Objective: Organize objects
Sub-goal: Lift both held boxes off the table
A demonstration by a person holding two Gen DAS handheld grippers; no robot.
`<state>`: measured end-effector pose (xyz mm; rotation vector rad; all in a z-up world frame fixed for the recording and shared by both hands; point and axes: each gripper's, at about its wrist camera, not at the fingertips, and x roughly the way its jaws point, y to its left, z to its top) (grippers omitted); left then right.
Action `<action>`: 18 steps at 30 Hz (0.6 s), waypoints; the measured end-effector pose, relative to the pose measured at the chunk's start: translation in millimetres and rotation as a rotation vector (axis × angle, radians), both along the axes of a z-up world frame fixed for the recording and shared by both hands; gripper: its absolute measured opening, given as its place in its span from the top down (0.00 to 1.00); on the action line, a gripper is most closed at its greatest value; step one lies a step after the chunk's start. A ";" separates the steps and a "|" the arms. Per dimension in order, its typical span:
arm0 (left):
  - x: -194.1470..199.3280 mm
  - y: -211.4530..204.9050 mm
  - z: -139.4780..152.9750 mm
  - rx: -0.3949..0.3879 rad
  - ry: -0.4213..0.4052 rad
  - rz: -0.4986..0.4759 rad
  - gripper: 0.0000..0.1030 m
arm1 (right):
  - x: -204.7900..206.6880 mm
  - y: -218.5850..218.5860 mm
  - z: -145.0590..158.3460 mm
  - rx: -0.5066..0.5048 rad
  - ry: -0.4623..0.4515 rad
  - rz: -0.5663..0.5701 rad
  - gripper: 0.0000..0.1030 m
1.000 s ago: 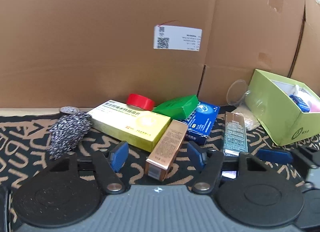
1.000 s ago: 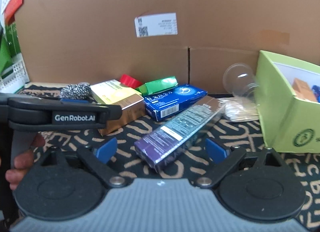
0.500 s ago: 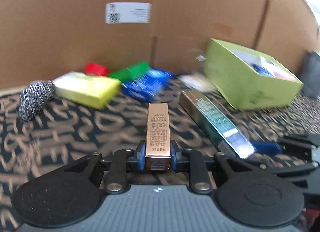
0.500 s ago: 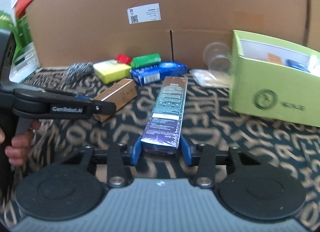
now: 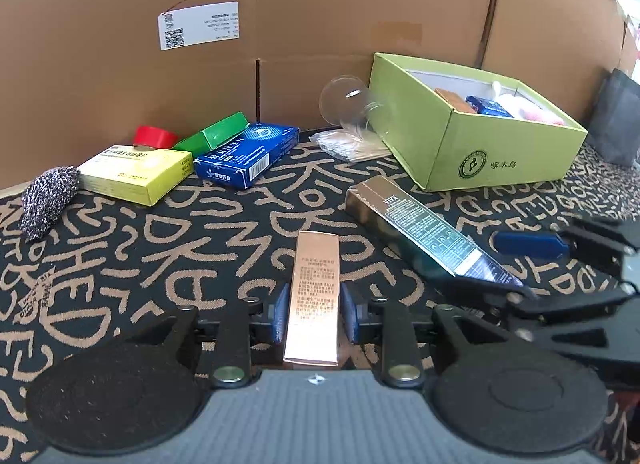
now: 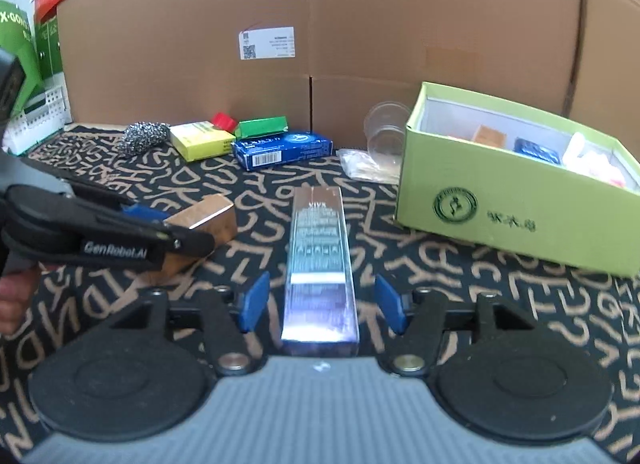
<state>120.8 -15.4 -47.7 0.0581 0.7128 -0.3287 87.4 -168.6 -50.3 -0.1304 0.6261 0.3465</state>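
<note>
Your left gripper (image 5: 312, 318) clamps the copper box (image 5: 314, 296). Your right gripper's (image 6: 320, 304) jaws are opening around the dark box (image 6: 320, 264), pads clear.

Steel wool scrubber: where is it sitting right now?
The steel wool scrubber lies on the patterned cloth at the far left of the left wrist view, touching the yellow box in front of the cardboard wall.
</note>
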 end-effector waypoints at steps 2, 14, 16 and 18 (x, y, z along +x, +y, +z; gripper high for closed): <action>0.4 -1.2 0.3 0.002 -0.001 0.004 0.72 | 8.8 3.5 -1.8 -0.002 0.005 0.015 0.44; 11.1 -11.1 -5.4 0.025 0.000 0.016 0.71 | 39.3 13.5 -14.2 0.001 0.067 0.036 0.63; 9.4 -12.9 -5.1 0.040 -0.004 0.011 0.73 | 37.1 13.7 -14.1 -0.003 0.062 0.042 0.63; 7.9 -13.6 -3.7 0.038 -0.001 0.011 0.76 | 33.1 11.9 -14.2 0.007 0.057 0.040 0.63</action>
